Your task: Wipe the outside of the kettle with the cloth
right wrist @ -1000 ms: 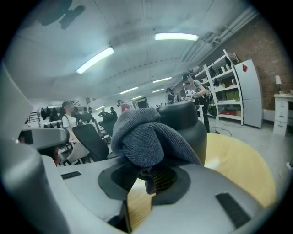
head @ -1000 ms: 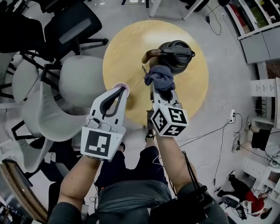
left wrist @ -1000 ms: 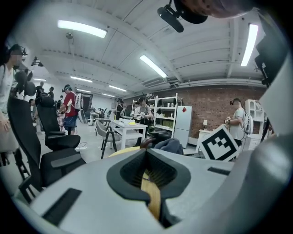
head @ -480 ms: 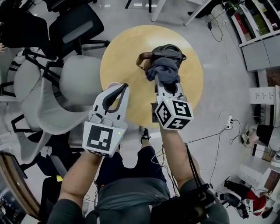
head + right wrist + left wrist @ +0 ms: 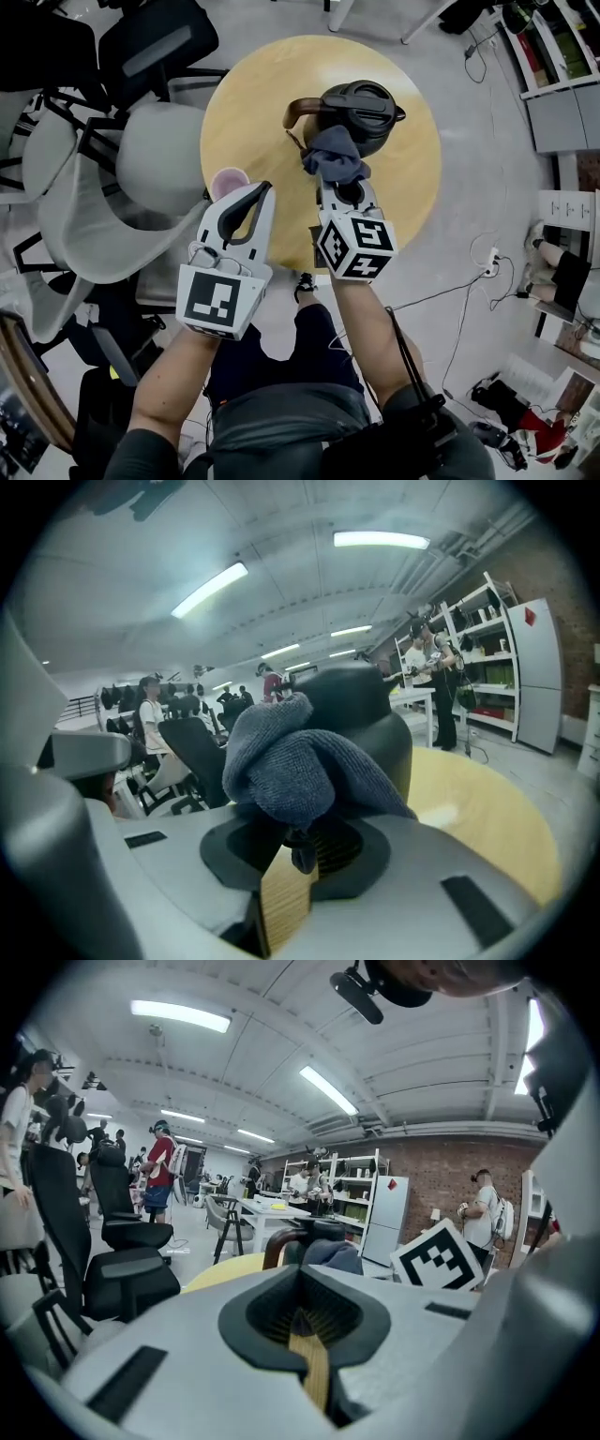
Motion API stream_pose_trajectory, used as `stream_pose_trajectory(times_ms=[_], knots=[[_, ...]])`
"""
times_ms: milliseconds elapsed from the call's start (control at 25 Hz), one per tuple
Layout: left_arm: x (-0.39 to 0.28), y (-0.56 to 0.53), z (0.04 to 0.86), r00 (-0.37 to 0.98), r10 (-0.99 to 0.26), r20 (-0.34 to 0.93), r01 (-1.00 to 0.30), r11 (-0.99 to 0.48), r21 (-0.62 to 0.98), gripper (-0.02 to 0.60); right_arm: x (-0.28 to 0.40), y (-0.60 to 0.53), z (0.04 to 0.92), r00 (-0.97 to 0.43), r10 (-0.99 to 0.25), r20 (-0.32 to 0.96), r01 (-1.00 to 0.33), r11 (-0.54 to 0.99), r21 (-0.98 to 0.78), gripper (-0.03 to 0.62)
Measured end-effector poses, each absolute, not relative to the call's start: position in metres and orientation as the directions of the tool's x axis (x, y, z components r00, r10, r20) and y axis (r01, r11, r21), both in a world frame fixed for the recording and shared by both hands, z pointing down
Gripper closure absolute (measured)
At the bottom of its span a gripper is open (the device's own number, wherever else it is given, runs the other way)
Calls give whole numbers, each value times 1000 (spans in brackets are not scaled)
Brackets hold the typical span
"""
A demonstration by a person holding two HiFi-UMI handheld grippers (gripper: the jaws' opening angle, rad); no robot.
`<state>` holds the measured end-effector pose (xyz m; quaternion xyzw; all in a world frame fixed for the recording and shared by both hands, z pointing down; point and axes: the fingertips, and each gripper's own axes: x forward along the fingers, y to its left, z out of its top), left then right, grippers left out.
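The cloth (image 5: pixel 333 159) was soft and knitted, light and limp. It would fold and drag rather than slide flat, so it needed a firm pinch on a gathered corner, with the loose bulk left forward to do the rubbing. That is how you had it. Your right gripper (image 5: pixel 337 187) was closed on a tuck of the cloth at the jaw tips, and the rest bunched up in a mound ahead of them.

The kettle (image 5: pixel 366 112) looked hard, smooth and dark, probably slick to the touch, and likely light enough to shift or turn under a sideways push. It stood upright on the round wooden table (image 5: pixel 253 103), with its brown handle (image 5: pixel 298 108) pointing to your left. The handle looked like the place to steady it.

The kettle sat directly beyond your right gripper. The bunched cloth lay between the jaws and the kettle's near wall and seemed to press on it, low on the side facing you, though actual contact could not be confirmed.

Your left gripper (image 5: pixel 261 192) had its jaws together on nothing. It hung over the table's near edge, to the left of the kettle and apart from it, short of the handle.
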<state>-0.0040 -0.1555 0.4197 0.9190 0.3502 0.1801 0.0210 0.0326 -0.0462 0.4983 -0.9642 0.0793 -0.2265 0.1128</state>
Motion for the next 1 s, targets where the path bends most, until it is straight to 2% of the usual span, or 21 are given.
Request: stream_pose_trajectory(times_ms=[280,600,760,1000], knots=[[-10,-151,450,682,634,364,608,-769,199,572,33,-40,567,825,-214,522,-73,-958,-278,511],[-18,-149,459,676,627,388,610,-771,183,572,34,-42,592,792,-231,565,-56,-949,-311,511],[-18,-150,451,688,613,389,600,-782,171,572,30,-42,581,793,-253,554,-72,-942,-328,511],[-26,-147,416,699,623,351,626,-770,120,572,-1,-40,517,825,-287,487,-178,-950,-258,511]])
